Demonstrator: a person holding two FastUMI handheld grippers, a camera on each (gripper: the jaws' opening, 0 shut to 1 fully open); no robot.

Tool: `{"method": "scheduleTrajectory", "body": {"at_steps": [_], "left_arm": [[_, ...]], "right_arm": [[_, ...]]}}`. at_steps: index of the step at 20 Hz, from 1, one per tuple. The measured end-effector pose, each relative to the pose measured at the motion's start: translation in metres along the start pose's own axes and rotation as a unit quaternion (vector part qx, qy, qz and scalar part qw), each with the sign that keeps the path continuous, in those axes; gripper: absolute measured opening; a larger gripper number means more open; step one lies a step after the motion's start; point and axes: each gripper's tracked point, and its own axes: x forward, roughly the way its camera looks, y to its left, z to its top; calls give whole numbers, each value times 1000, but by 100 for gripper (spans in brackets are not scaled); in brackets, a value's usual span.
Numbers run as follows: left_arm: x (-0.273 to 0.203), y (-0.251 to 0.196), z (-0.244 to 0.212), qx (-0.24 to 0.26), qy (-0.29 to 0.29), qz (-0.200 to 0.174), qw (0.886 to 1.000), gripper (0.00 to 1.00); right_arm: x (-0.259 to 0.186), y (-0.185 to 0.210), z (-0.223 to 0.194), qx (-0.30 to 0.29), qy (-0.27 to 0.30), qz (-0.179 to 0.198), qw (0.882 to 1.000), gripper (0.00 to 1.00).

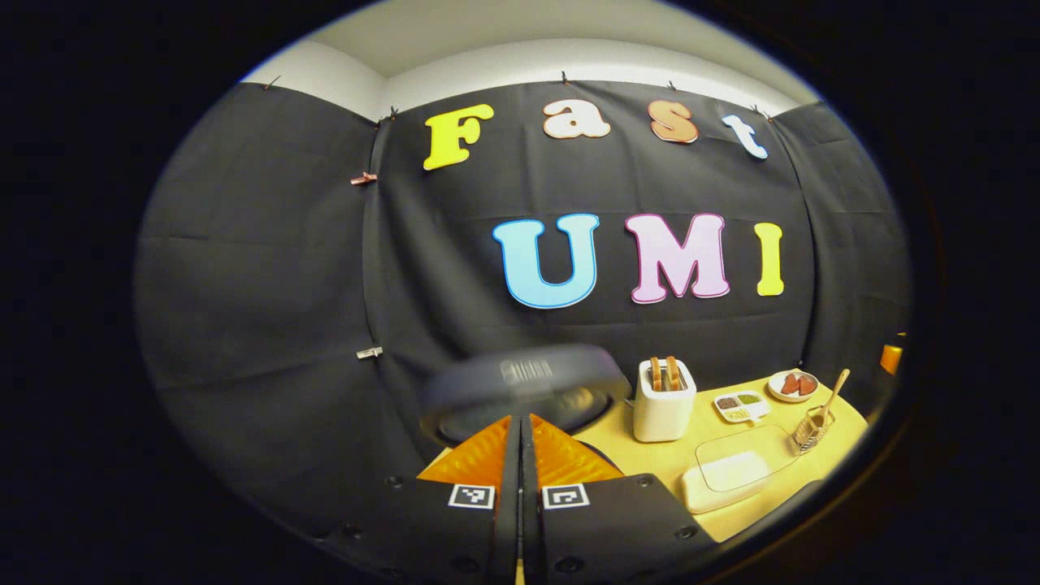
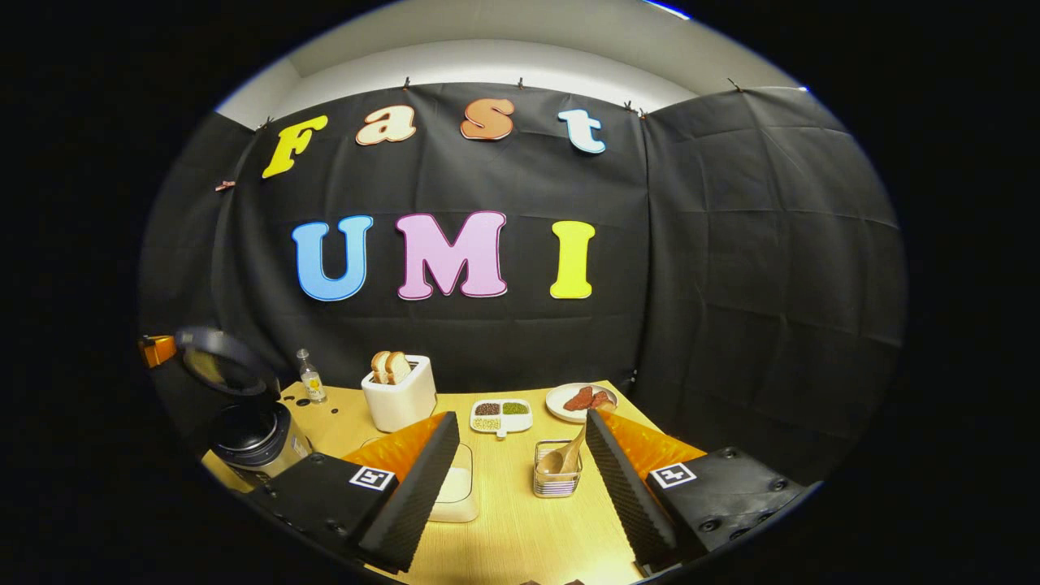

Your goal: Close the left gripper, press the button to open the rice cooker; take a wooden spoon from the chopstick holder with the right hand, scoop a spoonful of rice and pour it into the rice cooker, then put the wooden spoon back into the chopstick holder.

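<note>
One rice cooker [image 2: 258, 443] stands at the table's near-left corner, at 9 o'clock from my right gripper [image 2: 520, 479] in the right gripper view. Its lid [image 2: 221, 357] is raised and tilted back; the dark inner rim is exposed. In the left gripper view the same lid [image 1: 524, 386] appears blurred directly at 12 o'clock from my left gripper [image 1: 520, 455], just beyond the fingertips.

One chopstick holder [image 2: 557, 475], a wire basket, stands between my right gripper's fingers, slightly toward 1 o'clock. It contains one wooden spoon [image 2: 566, 457], bowl down, handle leaning toward 1 o'clock. In the left gripper view the holder [image 1: 811, 429] lies at 3 o'clock, well apart from my left gripper.

One rice container [image 2: 455, 487], shallow with a clear lid, lies at 9 o'clock beside my right gripper's left finger, partly hidden by it.

Left gripper: fingers together, no gap between them, clamped on nothing. Right gripper: fingers spread wide apart, holding nothing.

Further items on the table [image 2: 520, 536]: one toaster [image 2: 398, 398] with two bread slices, one three-compartment dish [image 2: 501, 415], one plate [image 2: 580, 400] of red food, one small bottle [image 2: 309, 377].
</note>
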Motion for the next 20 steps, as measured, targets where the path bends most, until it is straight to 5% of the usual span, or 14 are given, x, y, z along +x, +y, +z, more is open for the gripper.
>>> {"method": "scheduleTrajectory", "body": {"at_steps": [9, 14, 20], "left_arm": [[-9, -23, -18, -19, 35, 5, 999, 25], [-7, -54, -20, -38, 40, -18, 998, 99], [-12, -86, -32, -95, 64, -31, 993, 97]], "right_arm": [[56, -11, -15, -11, 21, 14, 1000, 98], [87, -26, -25, 1, 34, 10, 999, 98], [136, -69, -53, 32, 81, -30, 996, 98]]}}
